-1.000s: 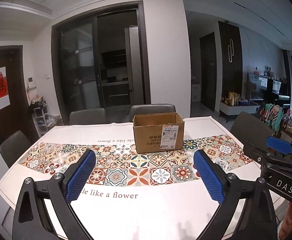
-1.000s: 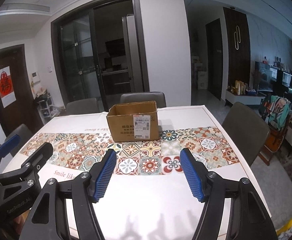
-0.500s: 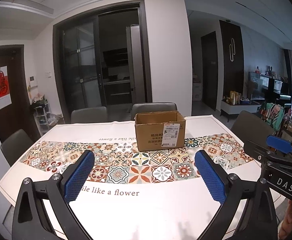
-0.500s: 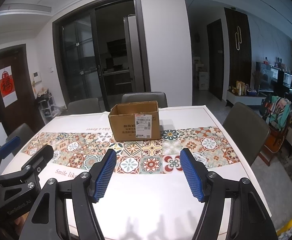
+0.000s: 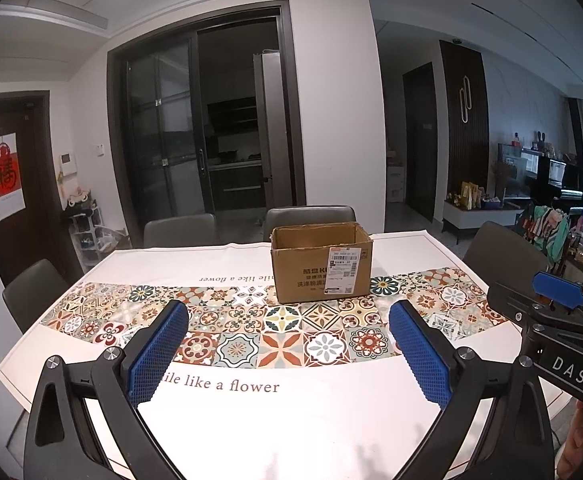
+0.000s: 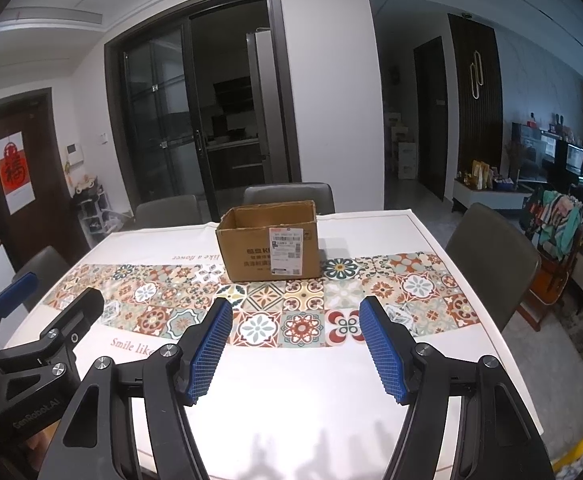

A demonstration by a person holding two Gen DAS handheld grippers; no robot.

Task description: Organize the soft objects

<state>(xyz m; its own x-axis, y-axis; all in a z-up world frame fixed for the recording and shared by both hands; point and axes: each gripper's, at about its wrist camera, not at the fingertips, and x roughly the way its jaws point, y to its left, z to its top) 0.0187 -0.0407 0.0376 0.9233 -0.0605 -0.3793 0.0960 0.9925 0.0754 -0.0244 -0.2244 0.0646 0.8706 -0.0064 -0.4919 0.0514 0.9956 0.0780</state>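
Note:
An open brown cardboard box (image 5: 321, 266) (image 6: 269, 246) with a white shipping label stands on the far half of the table, on the patterned band of the tablecloth. My left gripper (image 5: 289, 346) is open over the near table edge, blue pads wide apart with nothing between them. My right gripper (image 6: 295, 344) is open too, empty, hovering over the near white part of the cloth. Each gripper shows at the edge of the other's view. No soft object is visible; the box's inside is hidden.
The table (image 5: 251, 420) carries a white cloth with a tiled band and printed words. Grey chairs stand at the far side (image 5: 309, 216), left (image 5: 31, 292) and right (image 6: 491, 252). Dark glass sliding doors (image 6: 195, 120) lie beyond; a cluttered living area is at right.

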